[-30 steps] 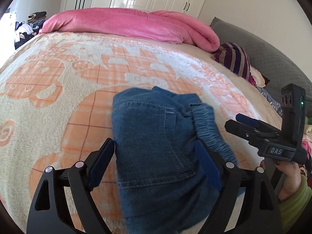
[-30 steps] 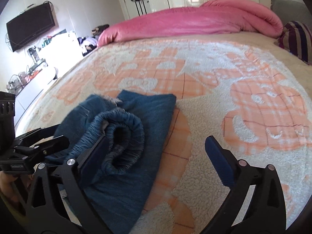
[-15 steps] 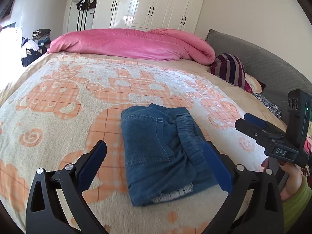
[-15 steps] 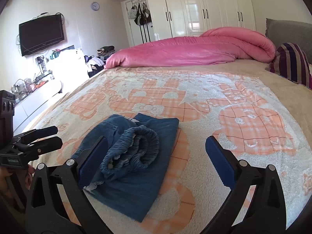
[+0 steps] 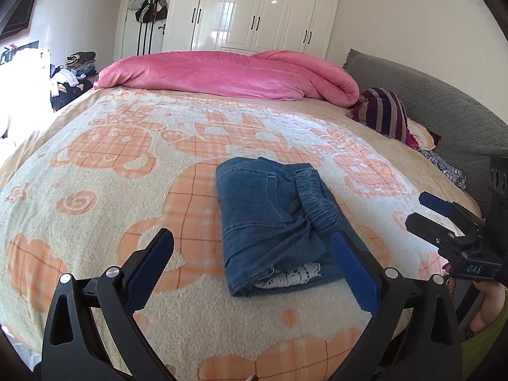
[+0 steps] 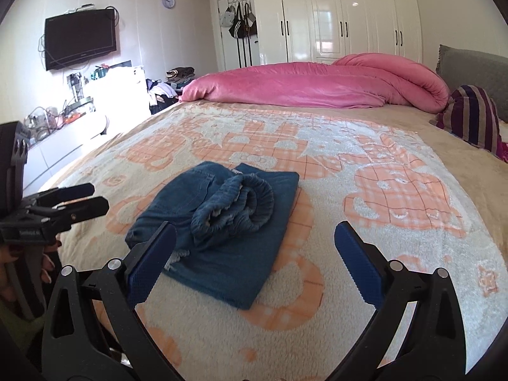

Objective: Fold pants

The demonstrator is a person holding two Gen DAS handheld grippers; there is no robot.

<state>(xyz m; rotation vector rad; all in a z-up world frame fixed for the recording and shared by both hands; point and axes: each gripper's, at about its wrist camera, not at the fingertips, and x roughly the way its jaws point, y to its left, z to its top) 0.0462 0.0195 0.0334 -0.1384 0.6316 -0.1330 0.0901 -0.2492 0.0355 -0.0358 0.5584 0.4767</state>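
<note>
Pants (image 5: 273,219): denim, folded into a compact block, flat on the blanket (image 5: 104,190), ahead of both grippers; elastic waistband bunched on top toward the right edge; white lace showing at the near edge

Left gripper (image 5: 252,265): jaws wide, nothing between the pads, clear of the pants' near edge

Right gripper (image 6: 254,260): jaws wide, empty; left pad overlaps the pants' near corner in view, contact cannot be told

Blanket: bare to the left of the left gripper and to the right of the right gripper

Duvet (image 5: 228,74): pink, rolled along the far edge, well apart from the pants

Pillow (image 6: 470,117): striped, far right
</note>
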